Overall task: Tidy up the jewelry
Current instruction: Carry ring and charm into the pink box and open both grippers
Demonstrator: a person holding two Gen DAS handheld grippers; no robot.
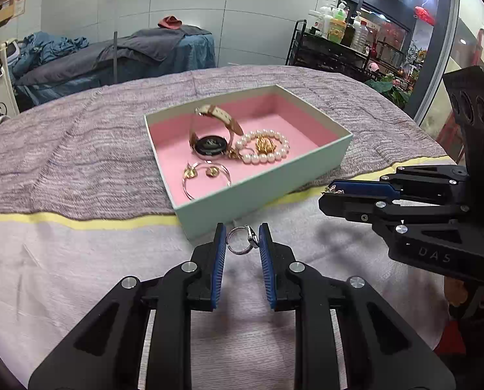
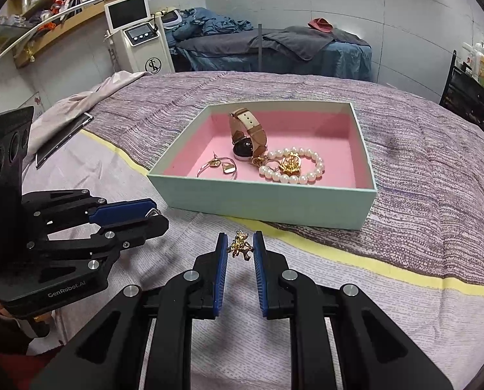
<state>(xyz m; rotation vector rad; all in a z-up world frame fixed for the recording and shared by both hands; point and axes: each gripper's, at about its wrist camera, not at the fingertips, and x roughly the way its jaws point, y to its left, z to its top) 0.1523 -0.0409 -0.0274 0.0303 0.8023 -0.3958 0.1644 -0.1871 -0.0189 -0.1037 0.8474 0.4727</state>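
Observation:
A mint box (image 1: 268, 182) with a pink lining sits on the cloth; it also shows in the right wrist view (image 2: 261, 198). Inside lie a watch (image 1: 211, 144), a pearl bracelet (image 1: 268, 157), a gold charm (image 1: 265, 144) and gold earrings on a hoop (image 1: 206, 174). My left gripper (image 1: 242, 239) is shut on a silver ring (image 1: 242, 240), held just before the box's near wall. My right gripper (image 2: 240, 243) is shut on a small gold brooch (image 2: 240, 243), also in front of the box. Each gripper shows in the other's view, the right one (image 1: 331, 195) and the left one (image 2: 154, 216).
A striped purple cloth (image 1: 79, 149) with a yellow band (image 1: 79, 222) covers the table. A dark tablet (image 2: 63, 139) lies at the left. A massage bed (image 1: 128, 55), a trolley with bottles (image 1: 333, 42) and a white machine (image 2: 141, 39) stand behind.

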